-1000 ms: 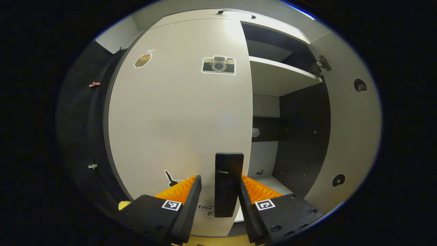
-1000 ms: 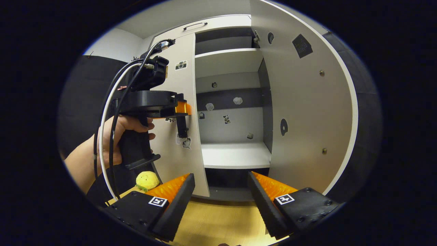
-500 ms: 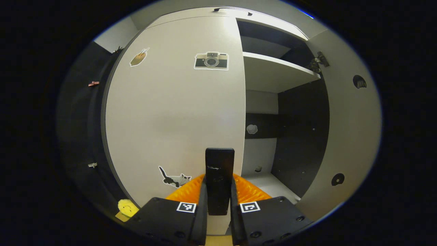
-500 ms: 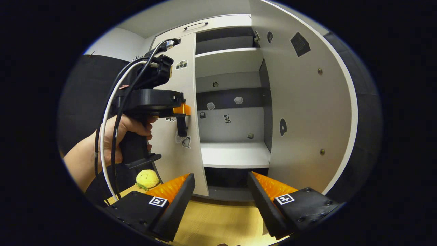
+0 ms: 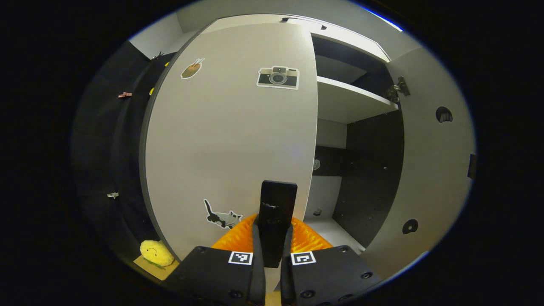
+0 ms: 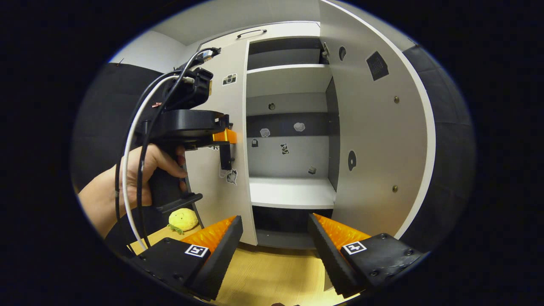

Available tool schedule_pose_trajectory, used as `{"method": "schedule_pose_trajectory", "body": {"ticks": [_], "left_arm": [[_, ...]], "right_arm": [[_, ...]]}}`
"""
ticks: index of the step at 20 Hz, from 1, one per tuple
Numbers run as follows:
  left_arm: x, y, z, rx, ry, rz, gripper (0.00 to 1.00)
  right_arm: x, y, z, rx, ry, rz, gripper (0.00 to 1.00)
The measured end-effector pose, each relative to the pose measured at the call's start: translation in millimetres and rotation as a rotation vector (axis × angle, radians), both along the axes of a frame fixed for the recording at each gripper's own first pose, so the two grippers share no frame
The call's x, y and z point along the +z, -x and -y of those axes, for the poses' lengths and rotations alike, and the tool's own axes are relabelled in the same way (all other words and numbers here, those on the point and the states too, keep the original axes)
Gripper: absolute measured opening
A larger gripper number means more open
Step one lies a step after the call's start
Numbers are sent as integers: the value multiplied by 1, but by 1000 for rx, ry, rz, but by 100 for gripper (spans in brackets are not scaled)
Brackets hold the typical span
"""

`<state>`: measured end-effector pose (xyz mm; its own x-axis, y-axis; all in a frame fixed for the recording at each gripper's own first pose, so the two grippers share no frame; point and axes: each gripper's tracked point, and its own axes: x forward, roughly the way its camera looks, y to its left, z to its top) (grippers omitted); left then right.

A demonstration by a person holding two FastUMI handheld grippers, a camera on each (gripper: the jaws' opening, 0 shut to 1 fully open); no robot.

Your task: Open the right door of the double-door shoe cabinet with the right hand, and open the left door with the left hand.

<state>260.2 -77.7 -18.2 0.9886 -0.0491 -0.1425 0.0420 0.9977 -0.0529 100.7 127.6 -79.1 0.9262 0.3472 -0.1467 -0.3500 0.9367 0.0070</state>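
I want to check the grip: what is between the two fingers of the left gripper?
In the left gripper view, the left gripper has the black handle of the left door between its fingers; both press on it.

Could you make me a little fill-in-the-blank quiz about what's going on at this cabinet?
1. The left gripper is shut on the left door's black ____.
2. The right door stands ____.
3. The right gripper has its fingers ____, holding nothing.
4. The sticker high on the left door shows a ____.

Missing words: handle; open; apart; camera
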Motion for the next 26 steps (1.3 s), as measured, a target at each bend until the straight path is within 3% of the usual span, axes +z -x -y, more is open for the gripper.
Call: {"method": "schedule_pose_trajectory", "body": {"ticks": [7,11,15,20,26], "left_arm": [[5,64,-27,-67,56,-13,18],[10,88,-47,-107,76,-8,18],[11,120,-67,-104,77,6,18],[14,143,-96,-83,68,11,17],[16,158,-125,-53,10,-7,17]], "right_arm": [[-4,14,-7,-58,17,-15,98],[14,12,-6,-115,56,41,99],[30,18,-4,-182,51,84,98],[25,34,2,-239,27,55,98],[32,49,13,-237,30,61,98]]}}
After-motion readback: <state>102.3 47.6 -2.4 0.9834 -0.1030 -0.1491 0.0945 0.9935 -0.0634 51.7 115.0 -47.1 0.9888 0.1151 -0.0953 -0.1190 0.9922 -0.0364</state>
